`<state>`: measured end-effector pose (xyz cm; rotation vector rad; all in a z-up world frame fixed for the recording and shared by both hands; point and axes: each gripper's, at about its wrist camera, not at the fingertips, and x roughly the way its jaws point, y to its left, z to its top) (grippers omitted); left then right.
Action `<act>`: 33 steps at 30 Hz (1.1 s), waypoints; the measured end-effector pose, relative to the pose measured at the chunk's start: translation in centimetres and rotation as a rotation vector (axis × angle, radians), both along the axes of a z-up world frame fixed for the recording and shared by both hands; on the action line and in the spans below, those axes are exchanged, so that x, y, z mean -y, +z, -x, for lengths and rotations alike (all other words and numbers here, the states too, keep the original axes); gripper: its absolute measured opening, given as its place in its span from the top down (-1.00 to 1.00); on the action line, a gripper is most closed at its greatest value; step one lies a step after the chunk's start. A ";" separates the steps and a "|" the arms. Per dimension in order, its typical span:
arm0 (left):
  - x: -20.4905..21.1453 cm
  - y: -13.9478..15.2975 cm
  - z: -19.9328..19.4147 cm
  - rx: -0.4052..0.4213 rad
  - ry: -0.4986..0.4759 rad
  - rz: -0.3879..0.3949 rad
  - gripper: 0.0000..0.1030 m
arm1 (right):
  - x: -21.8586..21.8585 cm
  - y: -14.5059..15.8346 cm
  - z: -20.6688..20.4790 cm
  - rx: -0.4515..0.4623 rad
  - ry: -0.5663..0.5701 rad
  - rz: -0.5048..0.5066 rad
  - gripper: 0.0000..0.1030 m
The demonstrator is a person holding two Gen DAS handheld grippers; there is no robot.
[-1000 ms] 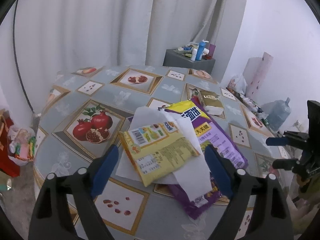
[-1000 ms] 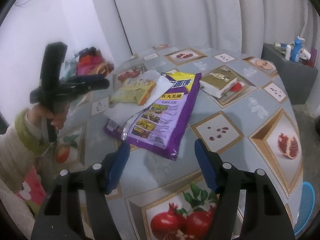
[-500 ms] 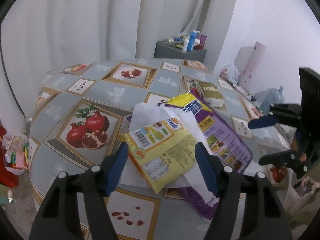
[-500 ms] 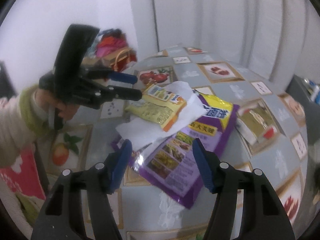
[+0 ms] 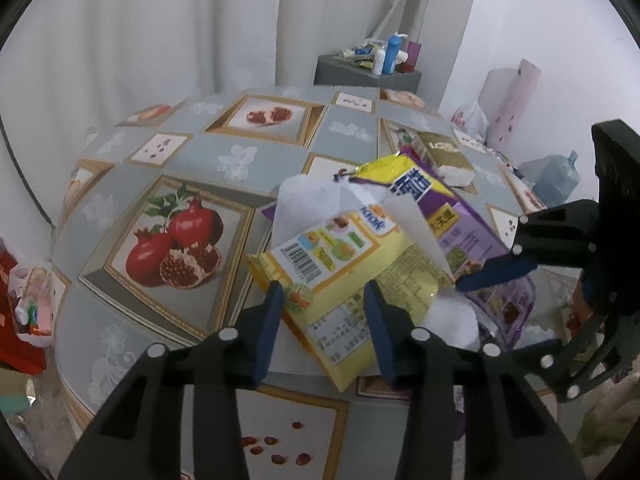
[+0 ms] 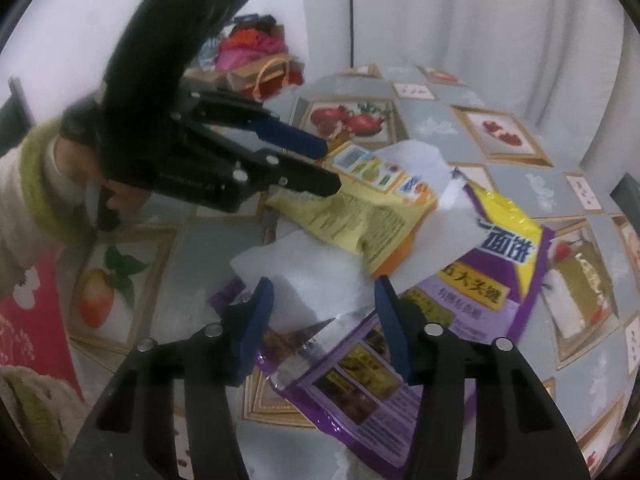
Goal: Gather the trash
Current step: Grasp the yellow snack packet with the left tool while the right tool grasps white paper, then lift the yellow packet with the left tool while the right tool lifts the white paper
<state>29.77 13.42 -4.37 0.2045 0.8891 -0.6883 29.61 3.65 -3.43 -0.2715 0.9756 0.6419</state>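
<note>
A round tabletop [image 5: 256,152] covered in a pomegranate-print cloth filled both views. Toward 3 o'clock of its middle lay the trash pile: a purple snack bag [image 6: 472,304] at the bottom, a white paper sheet [image 6: 304,268] across it, and a yellow snack packet [image 5: 340,280] on top. At 1 o'clock beyond the pile sat a gold-and-white carton [image 5: 448,156].

The left gripper [image 5: 324,300] stood with its jaws narrowly parted around the near corner of the yellow snack packet, whether touching it I could not tell. The right gripper [image 6: 324,300] hovered with its jaws parted over the near edge of the white paper sheet and purple snack bag, holding nothing.
</note>
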 end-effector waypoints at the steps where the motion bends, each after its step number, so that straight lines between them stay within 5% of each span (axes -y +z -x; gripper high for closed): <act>1: 0.0 -0.1 -0.1 -0.005 0.003 0.000 0.25 | -0.1 -0.3 -0.1 -0.004 -0.001 0.009 0.14; 19: 0.5 -1.2 1.6 -0.046 0.034 0.022 0.31 | 1.3 -0.7 1.0 -0.008 -0.041 -0.016 0.78; 24: 1.3 -1.3 4.7 -0.063 0.027 0.028 0.31 | 2.3 -0.2 3.1 -0.012 -0.046 -0.020 0.97; 33: 2.5 -1.0 12.1 -0.119 0.002 0.086 0.41 | 5.2 1.4 8.8 0.001 -0.088 -0.047 0.99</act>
